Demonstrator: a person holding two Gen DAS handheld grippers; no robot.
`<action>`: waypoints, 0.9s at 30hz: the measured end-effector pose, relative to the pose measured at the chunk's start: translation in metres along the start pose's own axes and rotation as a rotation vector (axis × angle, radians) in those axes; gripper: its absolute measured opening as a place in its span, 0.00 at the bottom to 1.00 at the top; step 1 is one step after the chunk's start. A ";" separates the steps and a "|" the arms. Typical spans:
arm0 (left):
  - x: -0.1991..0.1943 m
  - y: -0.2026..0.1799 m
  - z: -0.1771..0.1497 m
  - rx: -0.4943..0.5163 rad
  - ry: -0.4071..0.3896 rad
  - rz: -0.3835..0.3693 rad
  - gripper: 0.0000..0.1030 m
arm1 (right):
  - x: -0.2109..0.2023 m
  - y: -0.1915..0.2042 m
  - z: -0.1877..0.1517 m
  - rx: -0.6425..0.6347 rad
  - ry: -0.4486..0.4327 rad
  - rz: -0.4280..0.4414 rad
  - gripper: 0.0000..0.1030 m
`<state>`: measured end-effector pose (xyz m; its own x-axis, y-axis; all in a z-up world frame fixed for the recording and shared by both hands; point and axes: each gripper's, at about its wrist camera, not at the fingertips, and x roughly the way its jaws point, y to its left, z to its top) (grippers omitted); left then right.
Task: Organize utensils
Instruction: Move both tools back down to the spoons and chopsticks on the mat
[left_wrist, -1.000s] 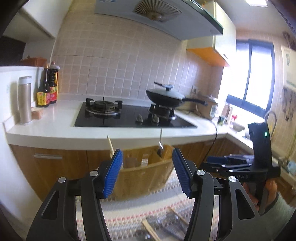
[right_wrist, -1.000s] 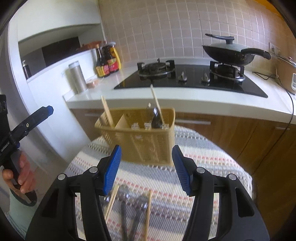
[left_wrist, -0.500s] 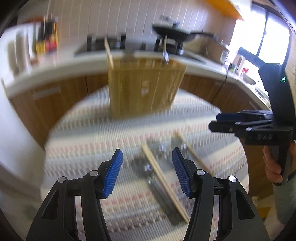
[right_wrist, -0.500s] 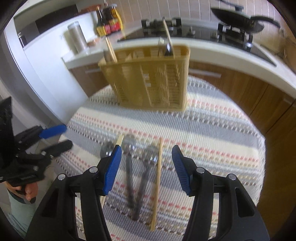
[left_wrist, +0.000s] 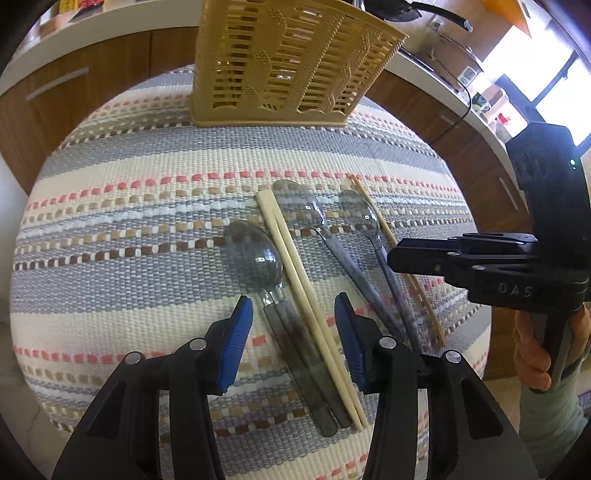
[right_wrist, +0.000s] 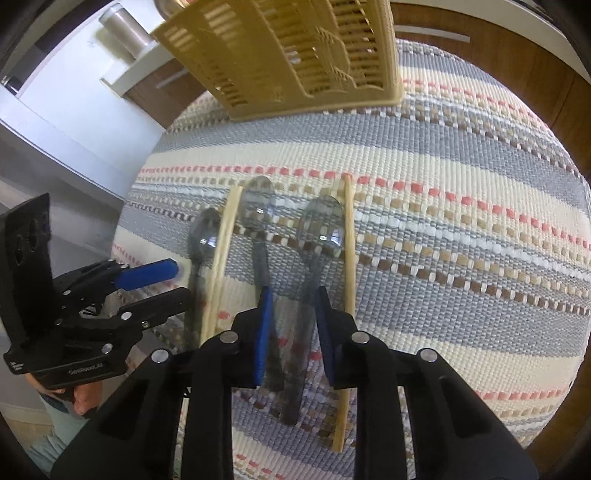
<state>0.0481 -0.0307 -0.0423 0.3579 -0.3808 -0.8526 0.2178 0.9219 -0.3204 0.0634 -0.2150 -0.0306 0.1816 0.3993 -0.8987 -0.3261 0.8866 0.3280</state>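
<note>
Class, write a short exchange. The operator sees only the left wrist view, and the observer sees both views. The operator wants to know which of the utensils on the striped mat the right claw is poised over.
Operator: My view shows the right claw side-on. Which utensil is between its pads?
Observer: The handle of the spoon that lies next to the single chopstick. The jaws are closing, but the pads are not pressing on it yet.
Operator: Is that chopstick inside the claw too?
Observer: No. In the right wrist view it lies just outside the right-hand pad.
</note>
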 end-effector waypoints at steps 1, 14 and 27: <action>0.002 -0.003 0.000 0.010 0.007 0.014 0.42 | 0.002 -0.001 0.002 0.001 0.003 -0.001 0.21; 0.005 -0.006 0.004 0.001 0.009 0.009 0.04 | 0.026 0.019 0.007 -0.077 0.021 -0.113 0.12; -0.023 0.047 -0.014 -0.102 -0.007 -0.086 0.02 | 0.039 0.030 0.009 -0.097 0.025 -0.114 0.09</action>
<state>0.0377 0.0221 -0.0435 0.3483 -0.4591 -0.8173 0.1549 0.8881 -0.4329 0.0694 -0.1701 -0.0532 0.1999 0.2902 -0.9358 -0.3934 0.8985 0.1946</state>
